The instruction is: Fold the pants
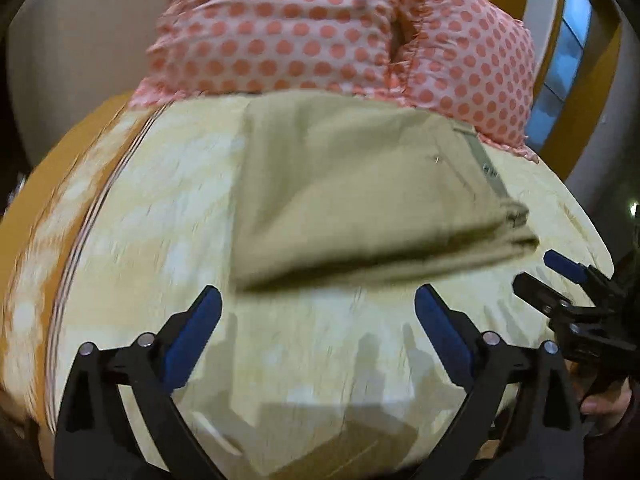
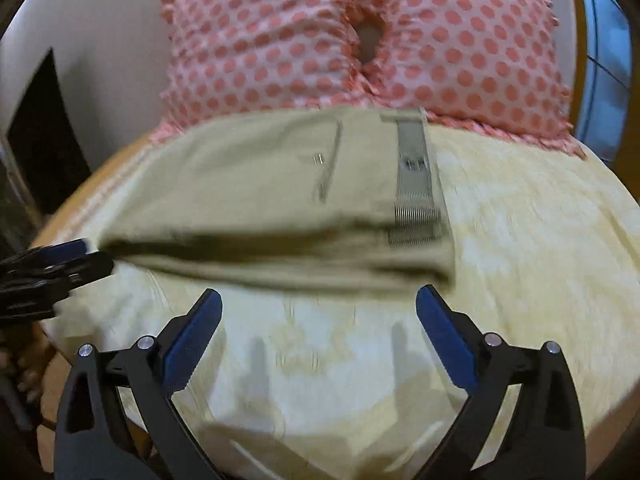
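Observation:
Khaki pants (image 1: 360,192) lie folded in a thick stack on the pale yellow bedspread (image 1: 168,216), with the waistband (image 2: 416,168) toward the right. My left gripper (image 1: 318,304) is open and empty, just short of the stack's near edge. My right gripper (image 2: 318,304) is open and empty too, just in front of the pants (image 2: 260,192). The right gripper also shows at the right edge of the left wrist view (image 1: 560,280). The left gripper shows at the left edge of the right wrist view (image 2: 60,260), beside the stack's left end.
Two pink pillows with coral dots (image 1: 320,28) (image 2: 360,40) lean against the headboard right behind the pants. The bedspread (image 2: 540,220) runs to an orange border (image 1: 60,184) on the left. A window (image 1: 568,64) is at far right.

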### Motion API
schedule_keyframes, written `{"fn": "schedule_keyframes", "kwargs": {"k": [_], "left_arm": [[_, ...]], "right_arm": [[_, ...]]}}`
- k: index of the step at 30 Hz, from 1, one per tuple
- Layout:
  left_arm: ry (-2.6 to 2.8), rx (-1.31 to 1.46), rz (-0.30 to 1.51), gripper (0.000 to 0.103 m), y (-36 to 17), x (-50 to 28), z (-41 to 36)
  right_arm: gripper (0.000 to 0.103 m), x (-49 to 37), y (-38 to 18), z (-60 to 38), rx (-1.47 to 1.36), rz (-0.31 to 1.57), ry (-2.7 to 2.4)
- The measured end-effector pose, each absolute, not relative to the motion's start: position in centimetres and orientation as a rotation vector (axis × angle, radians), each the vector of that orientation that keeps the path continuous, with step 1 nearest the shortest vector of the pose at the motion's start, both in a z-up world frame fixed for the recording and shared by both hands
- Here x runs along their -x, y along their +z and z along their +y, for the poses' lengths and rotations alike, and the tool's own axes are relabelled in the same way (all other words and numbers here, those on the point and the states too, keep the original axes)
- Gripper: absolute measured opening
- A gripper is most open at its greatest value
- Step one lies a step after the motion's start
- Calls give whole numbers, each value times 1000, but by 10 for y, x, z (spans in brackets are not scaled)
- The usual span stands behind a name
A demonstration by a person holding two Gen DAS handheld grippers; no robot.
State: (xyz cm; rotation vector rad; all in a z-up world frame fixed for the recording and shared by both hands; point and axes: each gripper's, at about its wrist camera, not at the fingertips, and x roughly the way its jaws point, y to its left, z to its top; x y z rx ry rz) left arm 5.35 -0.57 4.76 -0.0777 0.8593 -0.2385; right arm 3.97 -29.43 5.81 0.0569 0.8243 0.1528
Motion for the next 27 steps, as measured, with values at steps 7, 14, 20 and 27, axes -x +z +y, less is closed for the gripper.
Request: {"fn": "schedule_keyframes", "kwargs": {"k": [7,14,20,27], "left_arm": [[-185,42,838,101,32,-26,-3],[-133,-62,787,101,24,-16,-15],[-121,-54,780,101,23,-16,-15],[-119,-55,781,101,23,-17,-15]], "right_arm": [[102,-37,40,-287,-56,827,71],[102,-28,34,-281,-18,774,36],[102,-27,34,-280,-15,768,38],[102,-26,34,-280,-14,765,41]]}}
